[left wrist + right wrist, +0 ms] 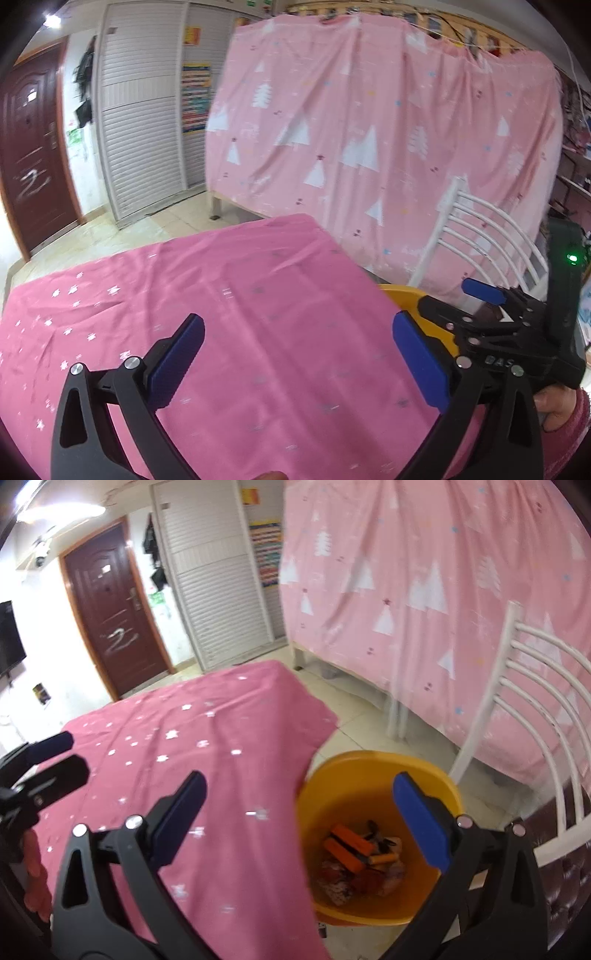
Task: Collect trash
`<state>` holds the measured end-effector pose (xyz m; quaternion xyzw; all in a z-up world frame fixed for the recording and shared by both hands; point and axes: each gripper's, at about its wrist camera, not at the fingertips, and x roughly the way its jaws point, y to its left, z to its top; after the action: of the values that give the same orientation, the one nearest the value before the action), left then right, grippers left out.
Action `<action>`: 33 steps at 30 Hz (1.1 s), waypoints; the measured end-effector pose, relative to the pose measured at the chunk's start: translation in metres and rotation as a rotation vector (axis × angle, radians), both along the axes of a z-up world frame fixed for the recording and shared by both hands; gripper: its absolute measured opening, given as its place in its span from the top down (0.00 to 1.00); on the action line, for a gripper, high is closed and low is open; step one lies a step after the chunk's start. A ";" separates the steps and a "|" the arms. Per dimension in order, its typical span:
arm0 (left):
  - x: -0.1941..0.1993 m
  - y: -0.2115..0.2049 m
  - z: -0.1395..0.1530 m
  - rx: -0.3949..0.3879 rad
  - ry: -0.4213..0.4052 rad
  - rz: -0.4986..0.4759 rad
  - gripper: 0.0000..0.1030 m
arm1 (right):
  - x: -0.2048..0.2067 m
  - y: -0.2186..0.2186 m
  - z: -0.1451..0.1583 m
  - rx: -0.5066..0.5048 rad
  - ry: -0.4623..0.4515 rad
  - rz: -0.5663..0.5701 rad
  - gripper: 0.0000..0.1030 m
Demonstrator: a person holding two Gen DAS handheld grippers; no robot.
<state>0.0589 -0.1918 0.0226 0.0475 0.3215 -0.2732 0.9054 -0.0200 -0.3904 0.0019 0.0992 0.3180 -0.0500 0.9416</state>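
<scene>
A yellow bin point(373, 757) stands on the floor by the right edge of the table. Trash point(356, 854) lies at its bottom: orange sticks, wrappers and crumpled scraps. My right gripper point(299, 786) is open above the table edge and the bin, with nothing between its blue pads point(421, 823). My left gripper point(297, 326) is open too, over the bare pink cloth. In the left wrist view a sliver of the bin point(400, 293) shows behind the right gripper point(456, 301). The left gripper point(62, 757) shows at the left of the right wrist view.
A pink star-print cloth point(240, 295) covers the table. A white metal chair point(532, 716) stands right of the bin. Behind hangs a pink tree-print curtain point(369, 129). A brown door point(114, 609) and white louvred cupboards point(218, 583) are at the back left.
</scene>
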 end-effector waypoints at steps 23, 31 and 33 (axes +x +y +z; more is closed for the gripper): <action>-0.026 0.133 -0.004 0.026 -0.093 0.329 0.08 | -0.027 0.120 0.020 0.000 -0.170 0.311 0.06; -0.033 0.163 -0.006 0.021 -0.088 0.400 0.08 | -0.040 0.159 0.023 -0.039 -0.203 0.369 0.06; -0.036 0.170 -0.007 0.023 -0.089 0.412 0.08 | -0.041 0.166 0.022 -0.044 -0.201 0.391 0.06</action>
<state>0.0224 -0.0223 0.0155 0.0033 0.2872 -0.0760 0.9549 -0.0609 -0.2241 0.0234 0.0197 0.2347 0.1365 0.9622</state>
